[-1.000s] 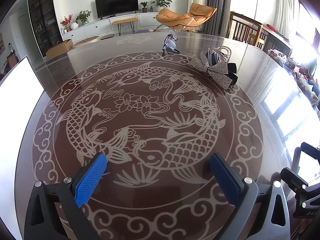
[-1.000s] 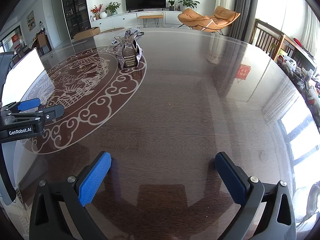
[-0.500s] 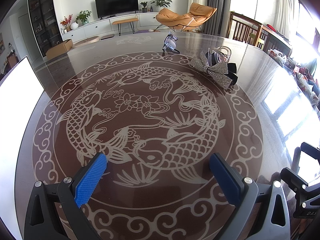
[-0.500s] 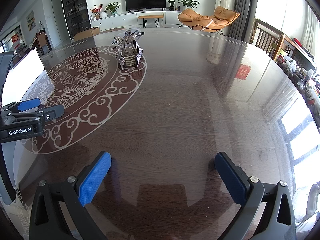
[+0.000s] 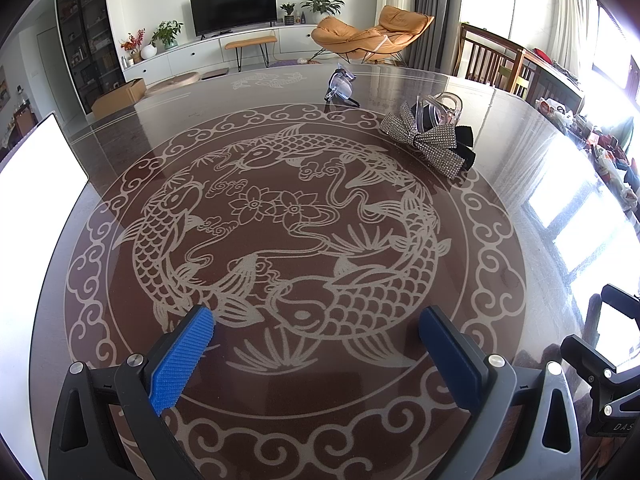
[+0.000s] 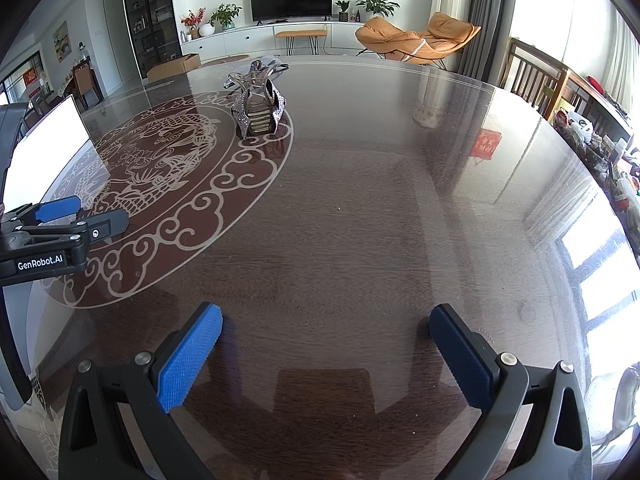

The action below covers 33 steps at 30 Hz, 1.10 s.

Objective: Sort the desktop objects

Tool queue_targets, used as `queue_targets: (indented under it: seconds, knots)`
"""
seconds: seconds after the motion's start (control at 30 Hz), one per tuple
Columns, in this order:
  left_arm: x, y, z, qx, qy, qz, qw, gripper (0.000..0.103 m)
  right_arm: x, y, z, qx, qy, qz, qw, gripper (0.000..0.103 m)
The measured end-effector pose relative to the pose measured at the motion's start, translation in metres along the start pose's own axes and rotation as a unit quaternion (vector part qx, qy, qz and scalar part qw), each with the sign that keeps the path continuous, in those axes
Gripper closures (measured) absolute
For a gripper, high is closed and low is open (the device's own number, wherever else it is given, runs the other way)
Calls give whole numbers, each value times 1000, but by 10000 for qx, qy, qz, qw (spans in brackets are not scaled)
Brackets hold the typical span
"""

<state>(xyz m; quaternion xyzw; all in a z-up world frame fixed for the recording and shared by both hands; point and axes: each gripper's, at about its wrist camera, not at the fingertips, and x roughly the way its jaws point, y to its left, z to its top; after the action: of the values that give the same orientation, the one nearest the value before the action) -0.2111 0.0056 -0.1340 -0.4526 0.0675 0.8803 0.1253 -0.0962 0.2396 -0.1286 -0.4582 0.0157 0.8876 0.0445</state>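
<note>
**Hair accessories wait at the far side, both grippers empty**

Left wrist view: the left gripper [image 5: 314, 344] hovers low over the glossy dark desk [image 5: 520, 184] with its pale koi-fish pattern, blue pads spread wide apart and holding nothing. Well ahead, on the far right edge of the pattern, lies a silver rhinestone bow hair clip [image 5: 424, 138] with a black bow [image 5: 466, 148] just behind it and a clear plastic claw clip [image 5: 440, 106] touching its far side. Farther back sits a separate clear-and-black hair clip [image 5: 341, 86]. All look light. The bow is likely soft at its loops and stiffer at the knot, so the middle knot seems the safest hold. The clear clips appear hard and slick and might skid on the glass.

Right wrist view: the right gripper [image 6: 326, 348] is likewise spread wide and empty above bare desk. The rhinestone cluster is far ahead to the left, edge-on; its parts cannot be told apart here.
</note>
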Motion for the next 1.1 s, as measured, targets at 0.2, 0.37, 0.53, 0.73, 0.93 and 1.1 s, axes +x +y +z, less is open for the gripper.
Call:
queue_targets:
  seconds: [0.2, 0.37, 0.53, 0.73, 0.93, 1.1]
  knots:
    - [0, 0, 0, 4, 0, -4, 10000, 0, 12, -1, 17, -198, -1, 145, 9997, 0]
    - [0, 0, 0, 7, 0, -6, 10000, 0, 53, 16, 72, -638, -3, 458, 9969, 0]
    - [0, 0, 0, 11, 0, -9, 10000, 0, 102, 51, 139, -945, -3, 675, 9932, 0]
    - [0, 0, 0, 15, 0, -12, 10000, 0, 128, 69, 179, -776, -107, 558, 9954, 21]
    - [0, 0, 0, 20, 0, -16, 10000, 0, 103, 61, 155, -826, -250, 588, 9945, 46]
    - [0, 0, 0, 22, 0, -18, 10000, 0, 59, 25, 95, -681, -250, 461, 9963, 45]
